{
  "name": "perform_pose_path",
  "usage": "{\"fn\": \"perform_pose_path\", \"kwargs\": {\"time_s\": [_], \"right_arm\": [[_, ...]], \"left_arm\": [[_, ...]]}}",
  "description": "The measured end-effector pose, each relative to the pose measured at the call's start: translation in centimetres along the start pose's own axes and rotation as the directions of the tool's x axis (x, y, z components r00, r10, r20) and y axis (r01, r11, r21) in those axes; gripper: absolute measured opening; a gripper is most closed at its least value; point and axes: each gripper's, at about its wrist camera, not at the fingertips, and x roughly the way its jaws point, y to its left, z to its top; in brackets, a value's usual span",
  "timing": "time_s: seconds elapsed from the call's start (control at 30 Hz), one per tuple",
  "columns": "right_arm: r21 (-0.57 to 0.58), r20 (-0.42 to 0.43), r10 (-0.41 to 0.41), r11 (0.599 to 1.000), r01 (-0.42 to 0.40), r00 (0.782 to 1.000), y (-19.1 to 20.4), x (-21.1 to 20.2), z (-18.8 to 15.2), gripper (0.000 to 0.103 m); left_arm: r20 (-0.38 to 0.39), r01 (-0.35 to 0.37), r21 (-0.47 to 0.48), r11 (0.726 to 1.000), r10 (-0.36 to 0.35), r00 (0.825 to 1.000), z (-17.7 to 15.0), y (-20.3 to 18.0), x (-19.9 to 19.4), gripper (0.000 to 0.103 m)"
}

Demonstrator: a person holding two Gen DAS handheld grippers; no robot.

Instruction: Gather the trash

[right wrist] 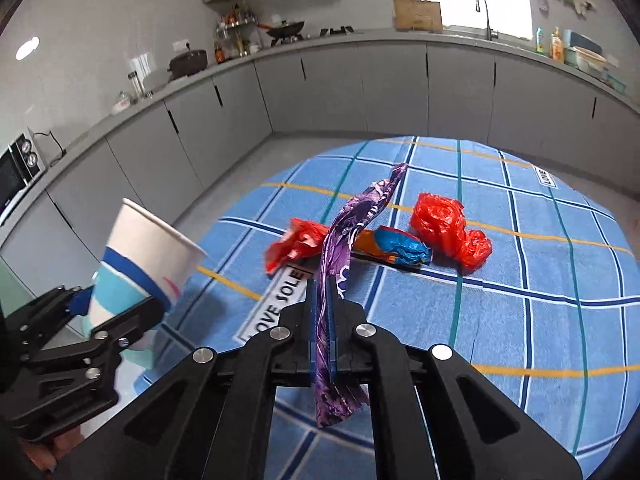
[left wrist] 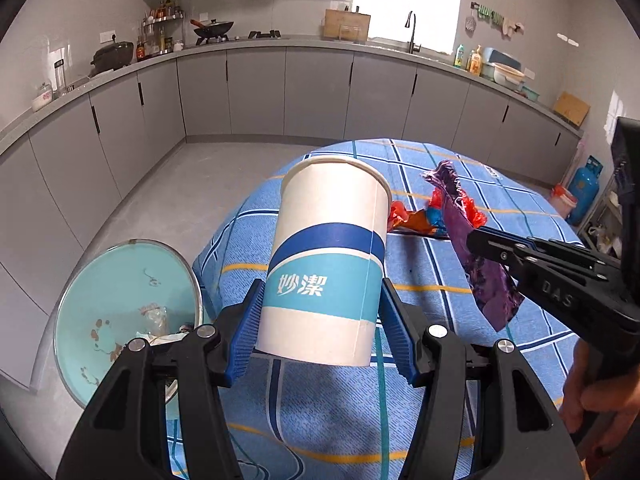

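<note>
**Two pieces of trash gripped, both lifted clear of the table**

Two loads are carried at once here. The left gripper (left wrist: pixel 320 316) is clamped on the paper cup (left wrist: pixel 332 256), its blue pads (left wrist: pixel 250 328) pressed against the lower half of the cup wall, and the cup is held upright with a slight tilt, mouth away from the camera. The right gripper (right wrist: pixel 325 312) is closed tight on the purple wrapper (right wrist: pixel 344 240); the foil strip is pinched between the jaws, with one end sticking out ahead of the tips and the other hanging limp behind them.

Below and to the left of the left gripper, the bin (left wrist: pixel 120 312) is seen open, with scraps already inside. That is judged to be the drop point for both items.

For a clean step, the cup should be carried across until its base is well over the bin's mouth before the jaws are opened; a release at the rim could see it bounce out. The grip on the cup should not be tightened, as thin paper walls are likely to buckle. The wrapper is light and floppy, so it may cling to a pad or drift; it should be brought low over the opening before it is let go.

Ahead of the right gripper, on the blue checked tablecloth (right wrist: pixel 540 320), more is left to be collected: a red plastic bag (right wrist: pixel 448 224), a blue and orange wrapper (right wrist: pixel 396 248) and a smaller red scrap (right wrist: pixel 296 244), all lying close together.
</note>
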Motion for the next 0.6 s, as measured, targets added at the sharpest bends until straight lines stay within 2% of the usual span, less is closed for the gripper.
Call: {"fn": "perform_pose_path", "kwargs": {"time_s": [0.23, 0.6], "right_arm": [[-0.036, 0.032, 0.005, 0.999, -0.003, 0.999, 2.1, -1.9, 0.1, 0.005], [-0.095, 0.068, 0.032, 0.995, -0.026, 0.997, 6.3, -3.0, 0.3, 0.005]], "left_arm": [[0.029, -0.003, 0.000, 1.000, 0.003, 1.000, -0.2, 0.1, -1.5, 0.056], [0.072, -0.054, -0.049, 0.997, 0.057, 0.996, -0.5, 3.0, -3.8, 0.056]]}}
